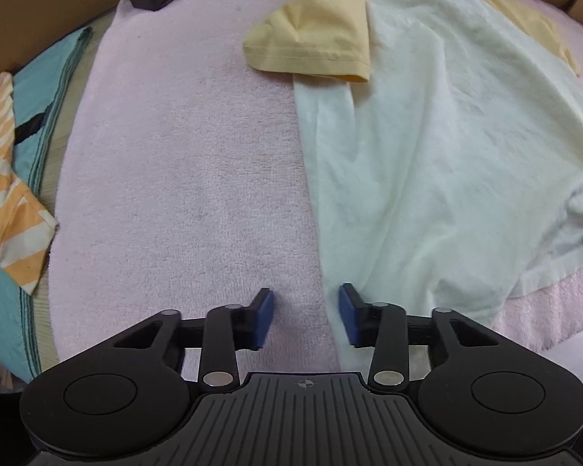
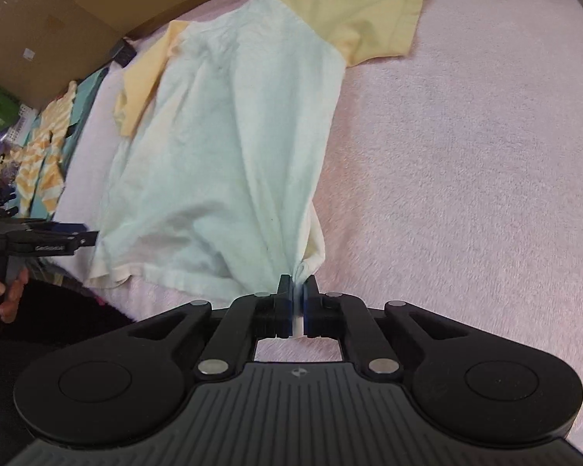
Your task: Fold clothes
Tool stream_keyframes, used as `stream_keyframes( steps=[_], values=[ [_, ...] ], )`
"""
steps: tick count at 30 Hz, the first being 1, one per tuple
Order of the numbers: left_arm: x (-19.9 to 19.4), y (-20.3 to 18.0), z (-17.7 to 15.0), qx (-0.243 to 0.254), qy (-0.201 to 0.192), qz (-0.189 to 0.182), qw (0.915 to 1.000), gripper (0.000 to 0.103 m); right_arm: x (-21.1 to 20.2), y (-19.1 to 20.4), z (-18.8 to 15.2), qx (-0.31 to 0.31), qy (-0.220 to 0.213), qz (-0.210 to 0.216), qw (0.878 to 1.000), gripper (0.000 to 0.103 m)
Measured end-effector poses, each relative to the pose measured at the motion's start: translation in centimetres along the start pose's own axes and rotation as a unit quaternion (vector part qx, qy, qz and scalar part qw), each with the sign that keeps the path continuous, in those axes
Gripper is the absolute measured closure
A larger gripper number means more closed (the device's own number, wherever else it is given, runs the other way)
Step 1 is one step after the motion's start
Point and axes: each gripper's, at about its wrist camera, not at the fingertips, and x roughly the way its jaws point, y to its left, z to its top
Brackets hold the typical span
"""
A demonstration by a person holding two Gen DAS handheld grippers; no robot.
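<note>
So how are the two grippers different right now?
The right gripper is shut tight on the shirt, pinching its bottom hem into a bunch. The left gripper is open, with nothing pinched; the shirt's side edge lies between its fingers. Both point down at the pink towel and have blue pads.

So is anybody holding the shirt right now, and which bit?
Yes. The right gripper pinches the T-shirt at a bottom hem corner. The left gripper is open at the shirt's other edge, gripping nothing.
</note>
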Motion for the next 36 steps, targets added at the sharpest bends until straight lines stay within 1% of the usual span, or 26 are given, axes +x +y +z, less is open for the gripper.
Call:
stream_keyframes(
  steps=[1,2,4,6,7,8,9,10,11,12,13,16,19,20,21,22,23,24,26,28,30,31,34,36],
  values=[
    [-0.2,0.0,-0.2,0.005,0.004,0.003,1.0,0.078,-0.5,0.3,-0.4,-0.003,0.007,-0.006,1.0,0.098],
    [-0.3,0.2,-0.5,0.006,0.008,0.007,0.9999,0.082,-0.9,0.5,-0.8,-0.006,0.013,-0.011,1.0,0.098],
    [-0.3,1.0,-1.2,-0.001,0.016,0.015,0.9998,0.082,-1.7,0.7,-1.4,-0.008,0.023,-0.02,0.999,0.098],
    [-0.2,1.9,-1.4,-0.01,0.023,0.018,0.9995,0.082,-1.7,0.5,-1.7,-0.005,0.03,-0.02,0.999,0.097],
    [-0.2,2.4,-1.6,-0.015,0.026,0.019,0.9994,0.077,-1.4,0.4,-1.8,-0.004,0.039,-0.02,0.999,0.095],
    [-0.2,2.7,-1.6,-0.019,0.026,0.016,0.9994,0.066,-1.0,0.2,-1.9,0.001,0.052,-0.023,0.998,0.095],
    [-0.5,2.8,-1.6,-0.024,0.022,0.005,0.9995,0.061,-0.5,-0.1,-2.0,0.004,0.068,-0.031,0.997,0.094],
    [-0.8,2.6,-1.5,-0.028,0.015,-0.005,0.9995,0.055,0.0,-0.3,-2.1,0.002,0.082,-0.05,0.995,0.093],
    [-1.1,2.4,-1.3,-0.027,0.007,-0.011,0.9996,0.044,0.4,-0.4,-2.2,-0.006,0.088,-0.081,0.993,0.09],
    [-1.3,2.1,-1.1,-0.026,-0.001,-0.017,0.9995,0.039,0.6,-0.4,-2.2,-0.015,0.086,-0.103,0.991,0.085],
    [-1.6,1.8,-0.9,-0.023,-0.009,-0.02,0.9995,0.035,0.4,-0.5,-2.1,-0.016,0.077,-0.106,0.991,0.085],
    [-1.7,0.5,-0.4,0.0,-0.016,-0.014,0.9998,0.034,-0.9,-0.5,-1.1,0.004,0.037,-0.067,0.997,0.085],
    [-1.5,-0.1,-0.2,0.02,-0.011,-0.014,0.9997,0.033,-1.2,2.1,-0.3,-0.044,0.013,-0.032,0.998,0.085],
    [-1.4,-0.4,-0.2,0.028,-0.008,-0.012,0.9995,0.032,-0.9,3.0,0.0,-0.063,0.013,-0.023,0.998,0.085],
    [-1.3,-0.6,-0.2,0.036,-0.004,-0.008,0.9993,0.031,-0.5,3.9,0.3,-0.081,0.014,-0.016,0.996,0.085],
    [-1.1,-0.8,-0.3,0.044,-0.001,-0.001,0.999,0.029,-0.1,4.5,0.4,-0.093,0.015,-0.016,0.995,0.083],
    [-1.1,-0.6,-0.5,0.044,0.002,0.004,0.999,0.028,0.3,5.1,0.5,-0.105,0.016,-0.017,0.994,0.081],
    [-1.1,-0.1,-0.8,0.032,0.003,0.004,0.9995,0.028,0.6,5.3,0.6,-0.109,0.017,-0.023,0.994,0.079],
    [-1.2,1.1,-1.3,0.005,0.008,-0.002,1.0,0.028,0.8,5.0,0.7,-0.105,0.017,-0.031,0.994,0.079],
    [-0.8,2.8,-1.8,-0.036,0.022,-0.026,0.9988,0.028,0.6,3.9,0.7,-0.086,0.015,-0.028,0.996,0.078],
    [0.0,3.8,-2.1,-0.06,0.04,-0.041,0.9966,0.028,-0.1,2.4,0.5,-0.062,0.013,-0.033,0.997,0.076],
    [0.3,4.1,-2.1,-0.067,0.046,-0.048,0.9956,0.028,-0.2,1.9,0.5,-0.053,0.012,-0.036,0.998,0.075],
    [0.8,4.1,-2.0,-0.069,0.05,-0.069,0.994,0.016,-0.4,0.5,0.3,-0.028,0.008,-0.046,0.999,0.073],
    [1.0,3.9,-1.7,-0.07,0.059,-0.076,0.993,0.014,-0.4,0.2,0.0,-0.012,0.006,-0.042,0.999,0.073]
  ],
)
